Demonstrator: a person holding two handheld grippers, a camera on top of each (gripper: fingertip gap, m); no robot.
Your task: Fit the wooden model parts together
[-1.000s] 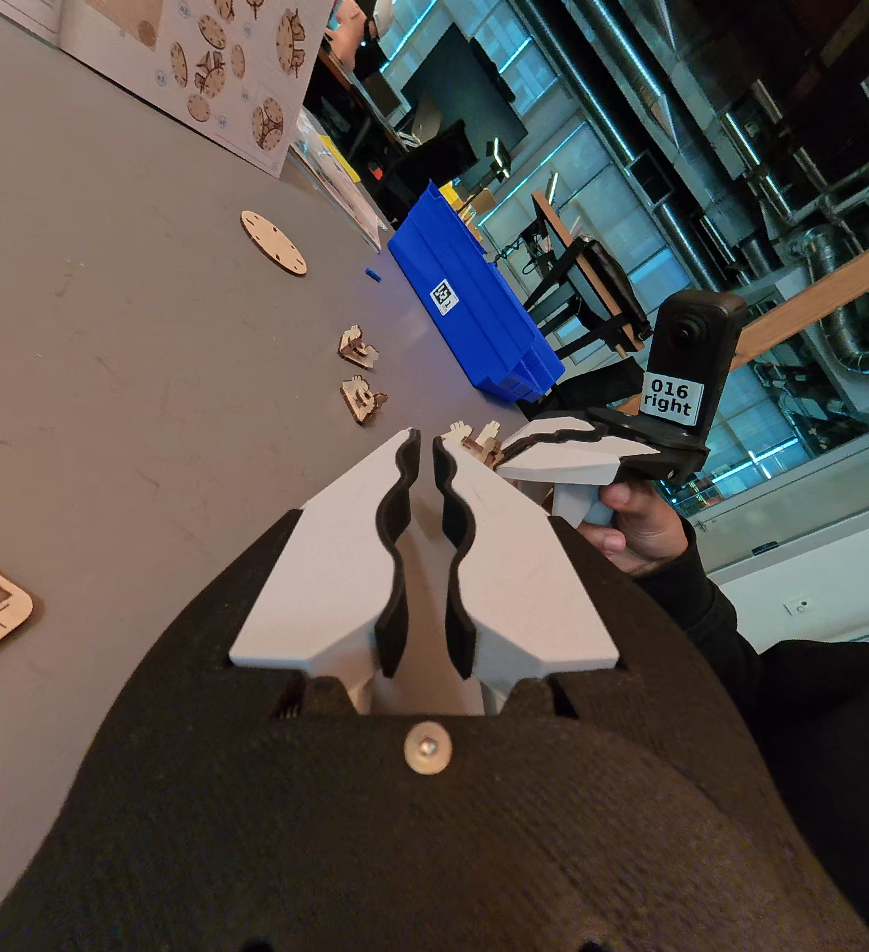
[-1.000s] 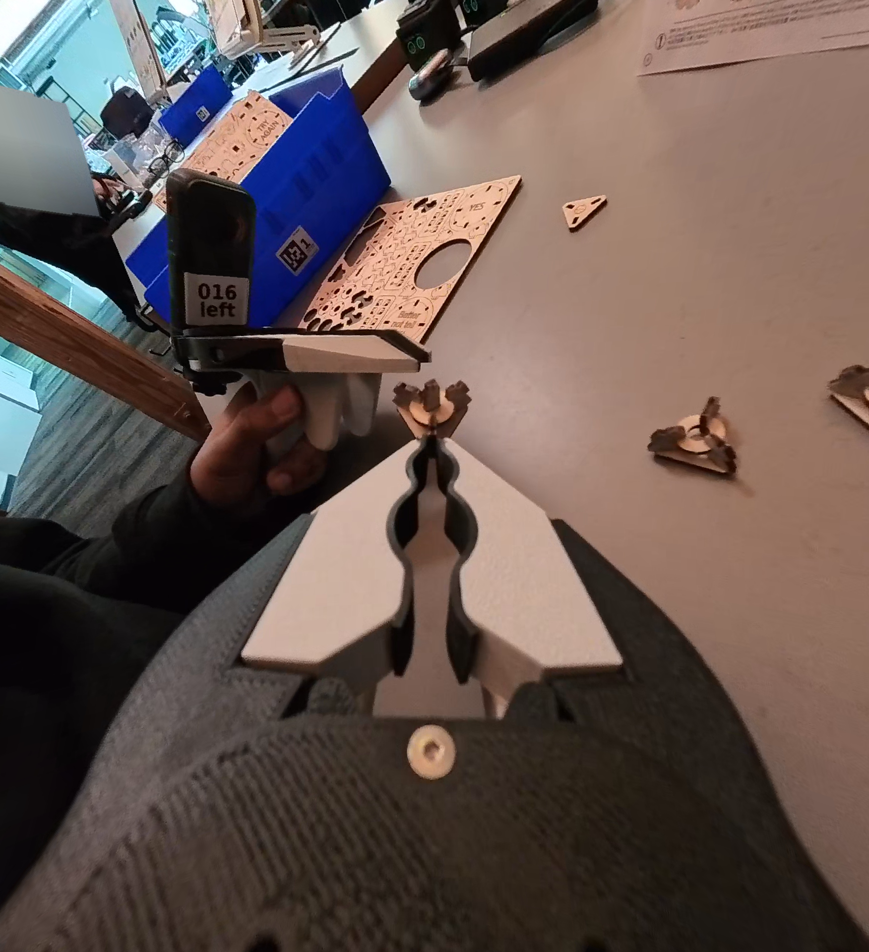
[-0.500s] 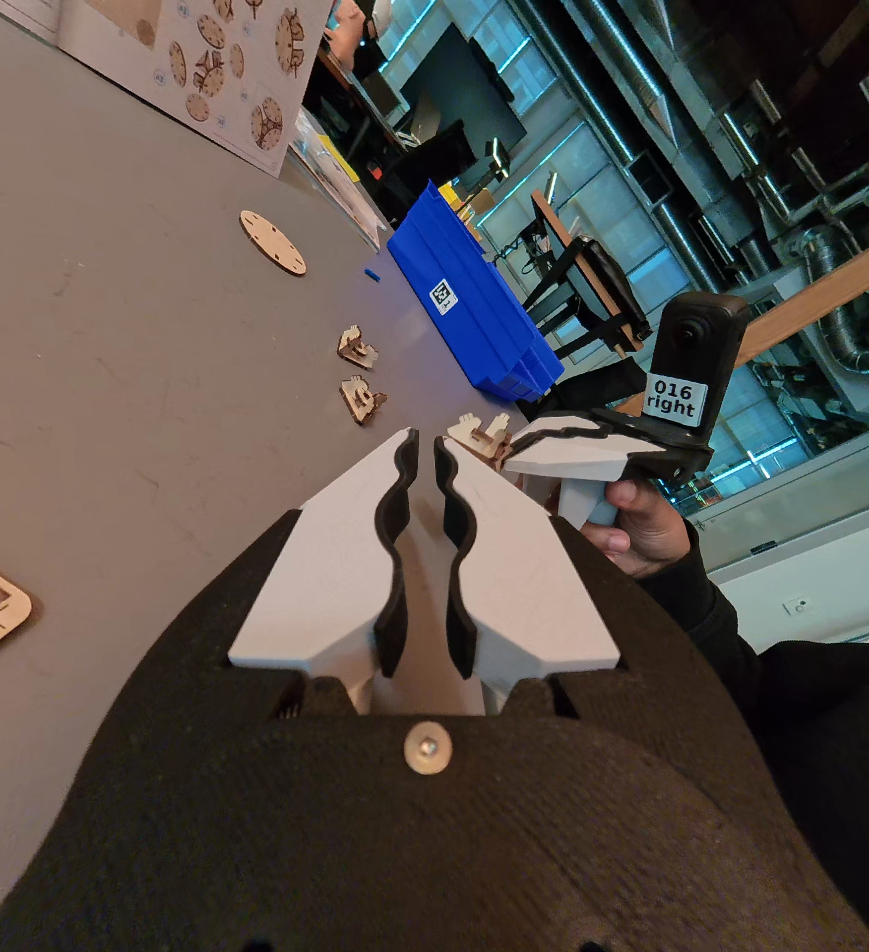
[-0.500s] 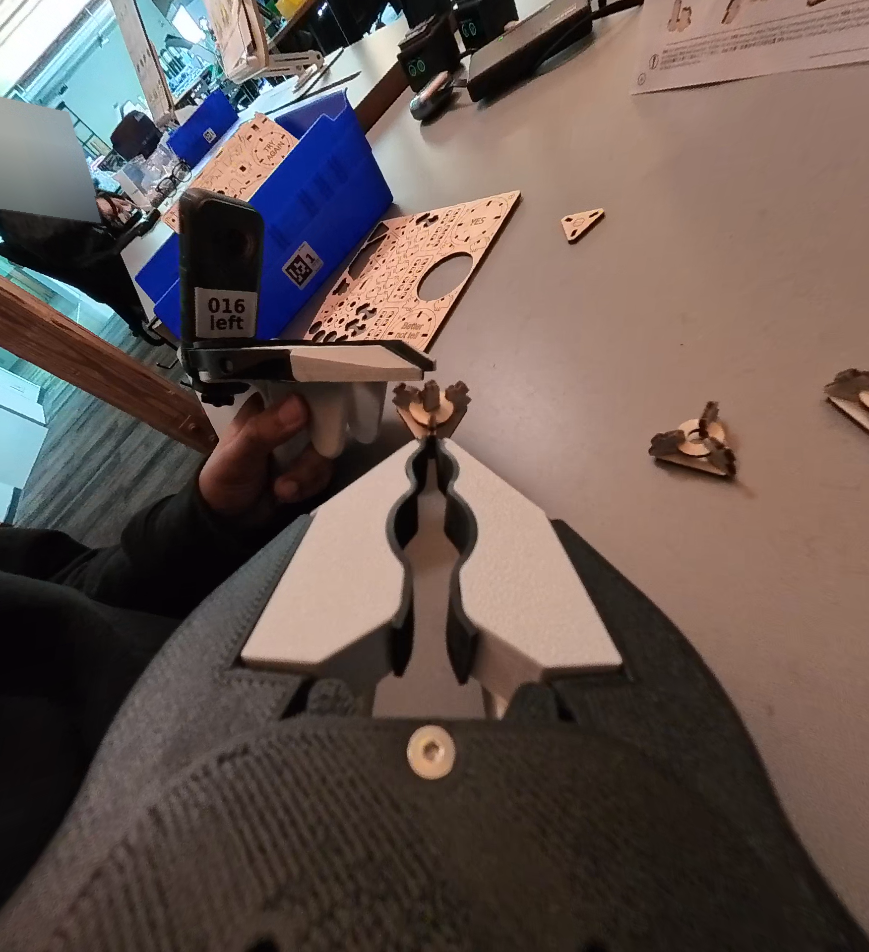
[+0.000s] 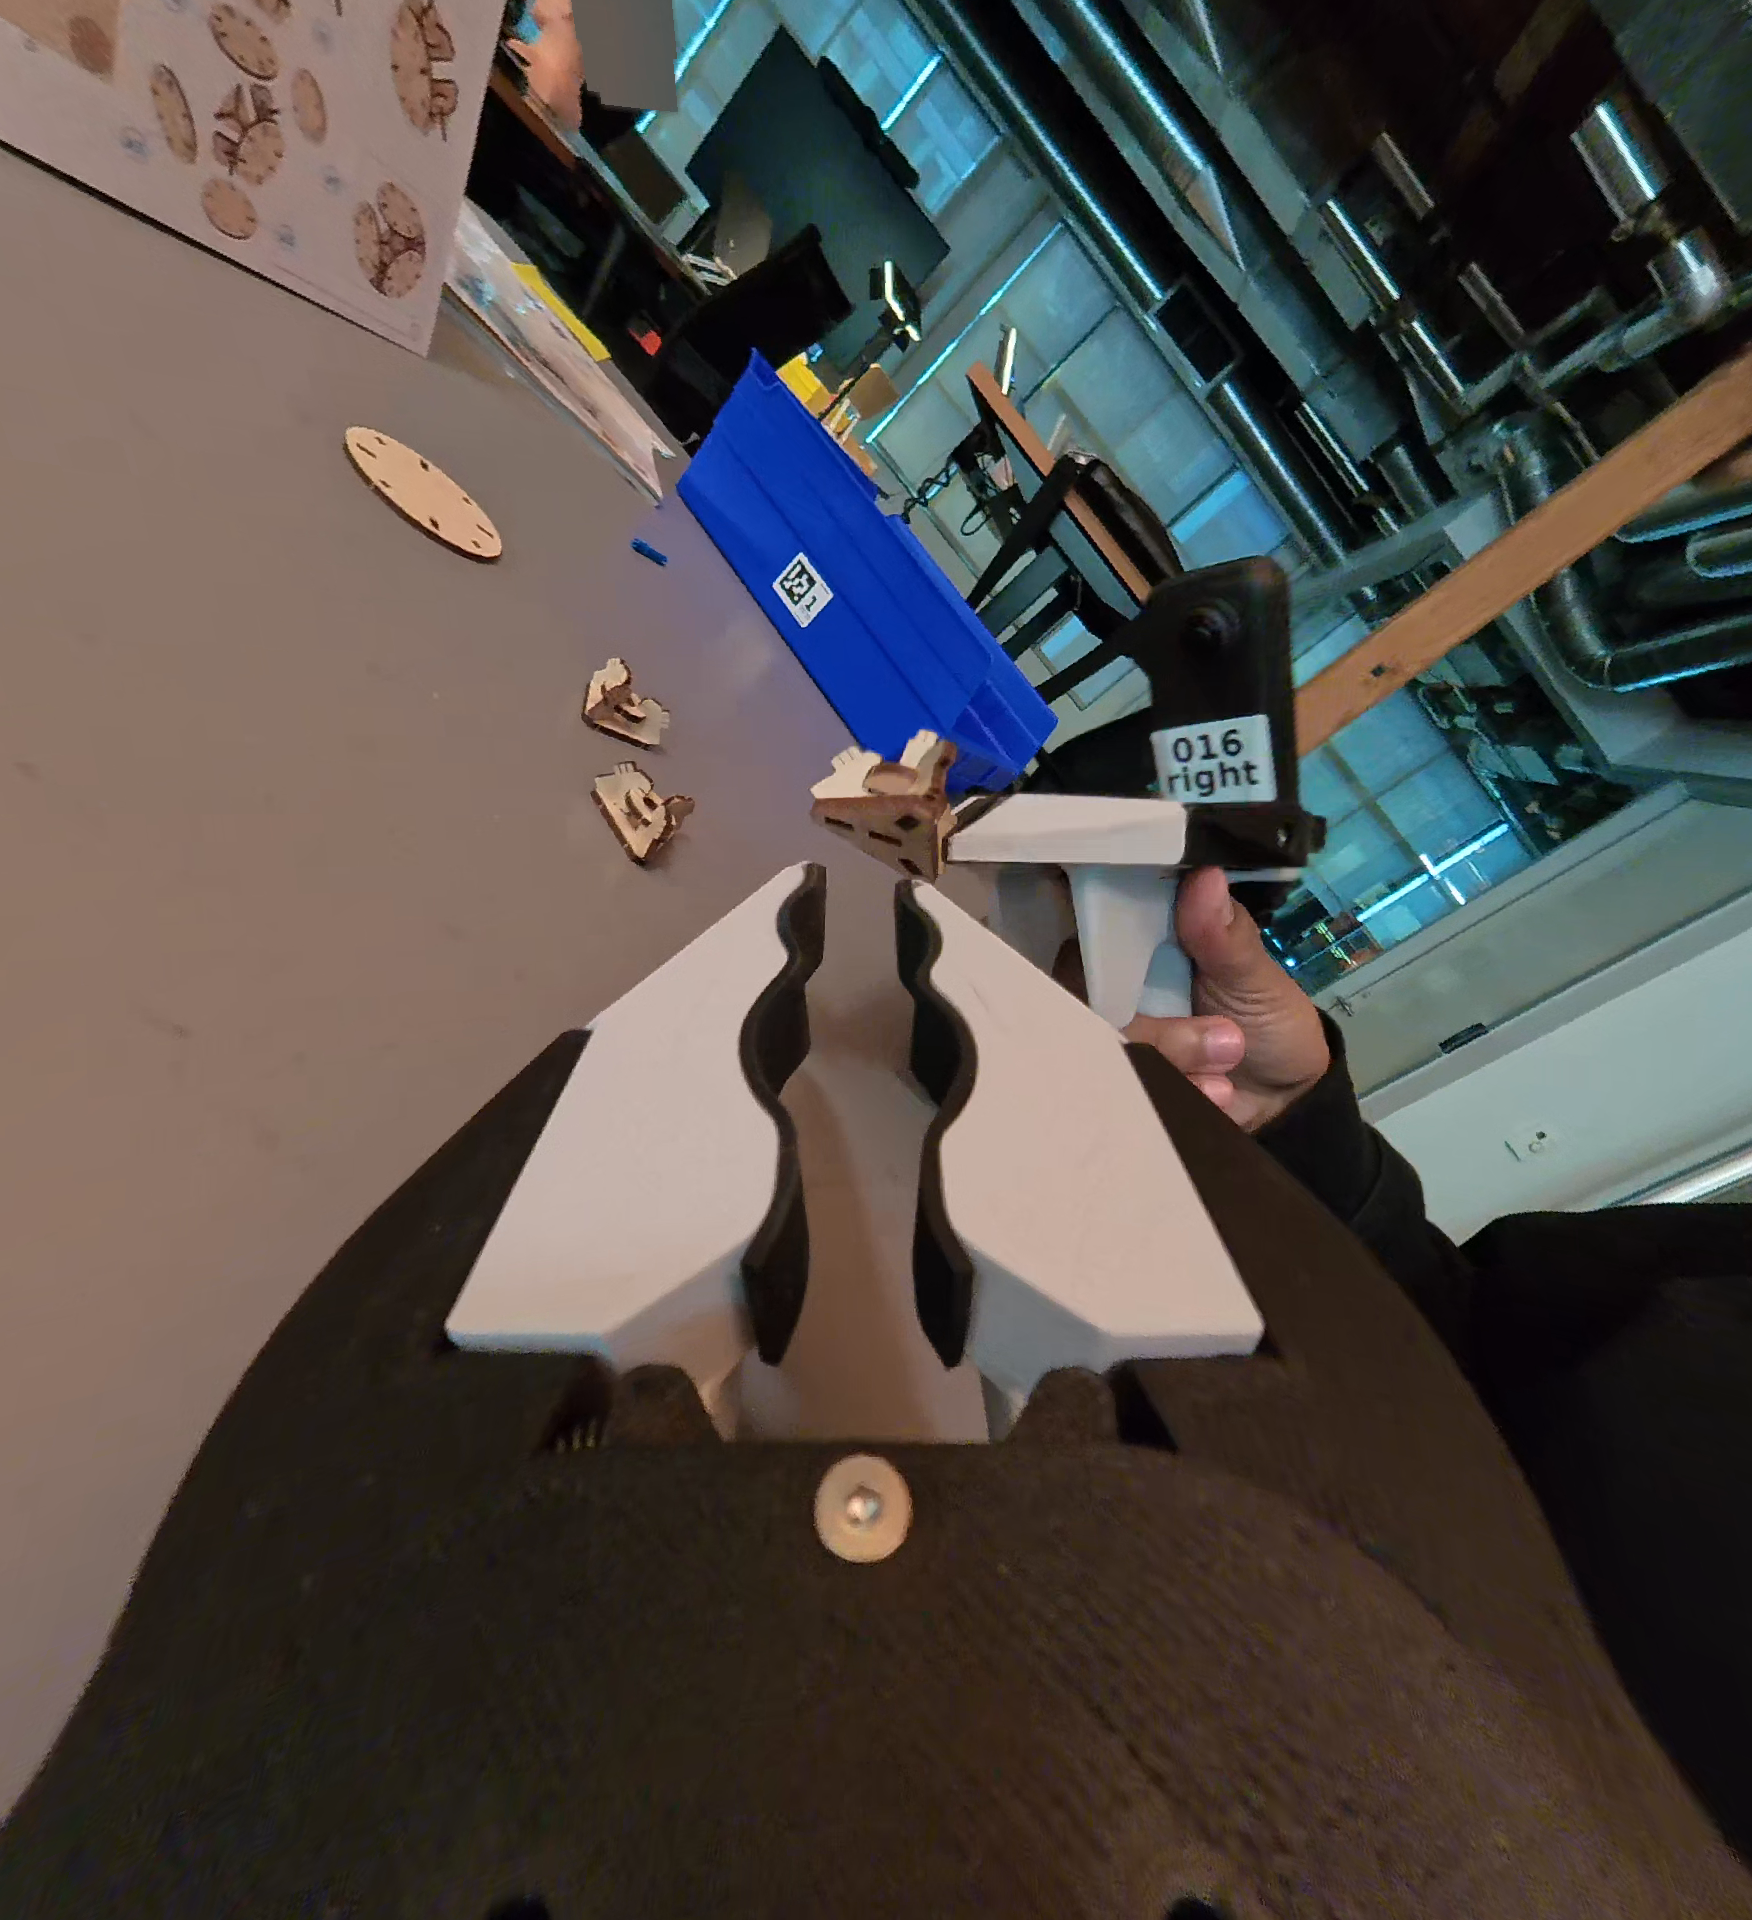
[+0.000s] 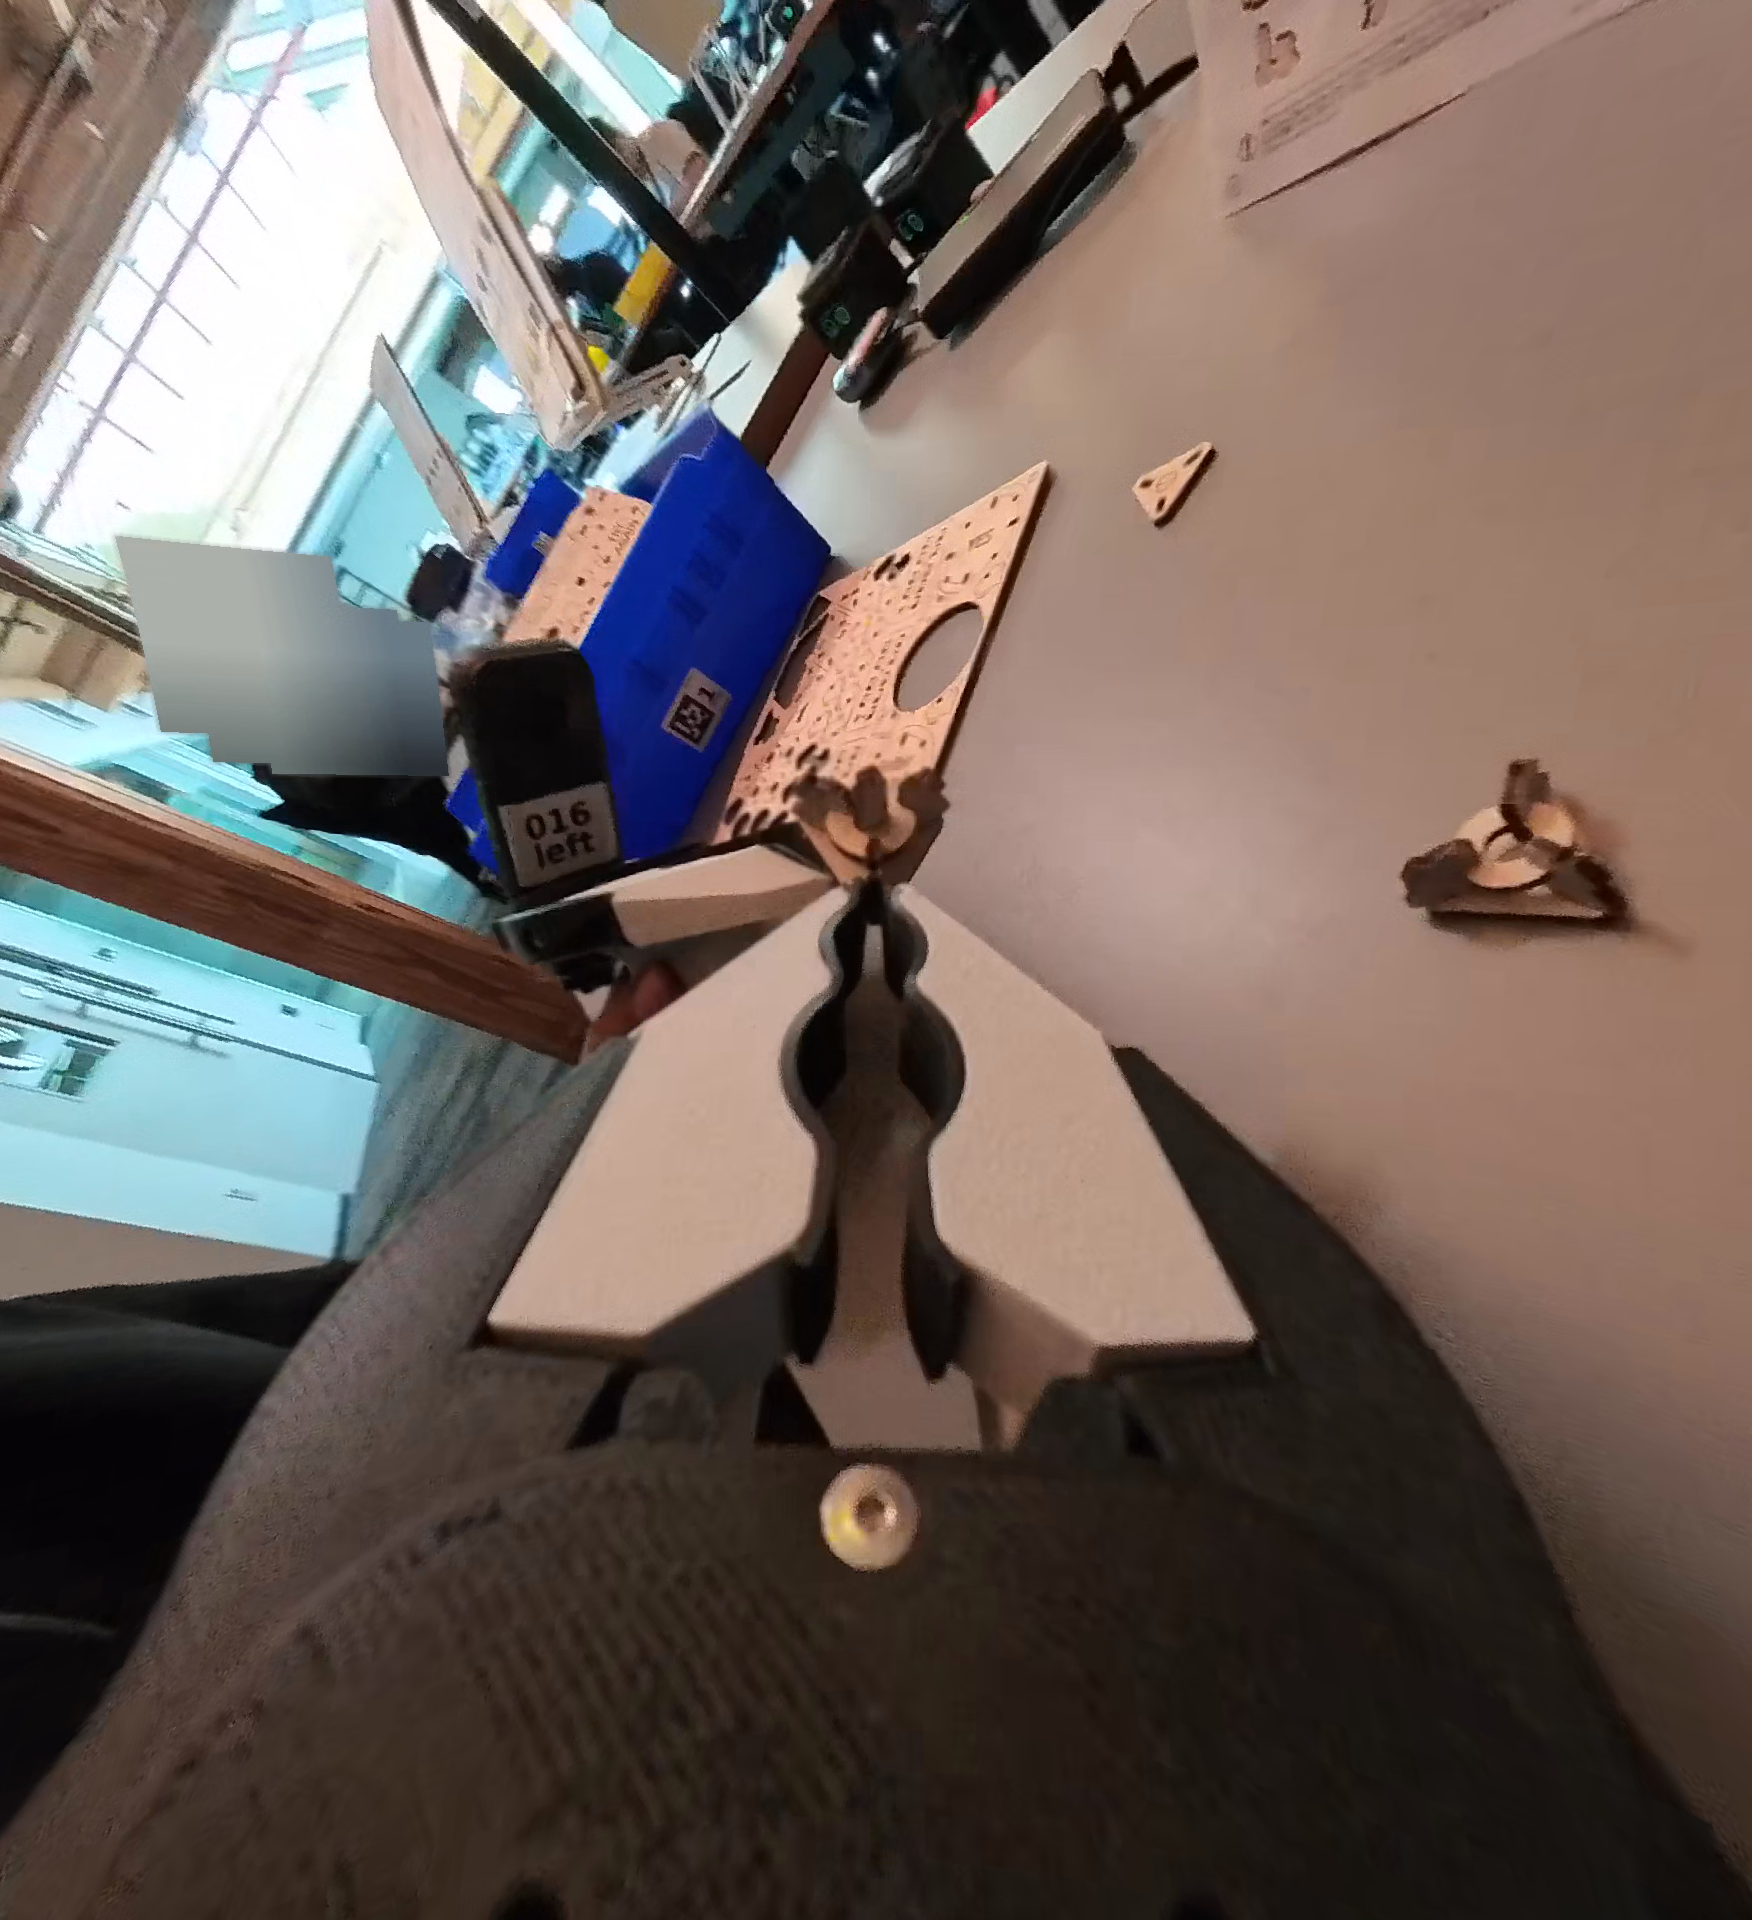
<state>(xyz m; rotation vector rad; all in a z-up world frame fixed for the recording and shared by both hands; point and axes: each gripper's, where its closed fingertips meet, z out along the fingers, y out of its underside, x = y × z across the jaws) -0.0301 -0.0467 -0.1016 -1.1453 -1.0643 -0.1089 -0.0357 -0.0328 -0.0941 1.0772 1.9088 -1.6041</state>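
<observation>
Grey table [image 5: 176,831], blue bin [image 5: 851,623] at its far edge. Your right gripper [image 6: 870,883] is clamped on a small triangular plywood assembly [image 5: 887,805], held just in front of the bin. Left gripper [image 5: 856,883] is slightly open and empty, just beside it. Looks light, stiff, with fragile tabs; grip the flat faces.

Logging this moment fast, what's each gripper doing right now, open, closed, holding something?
Left gripper: open, holding nothing.
Right gripper: closed on a small triangular wooden piece.
</observation>
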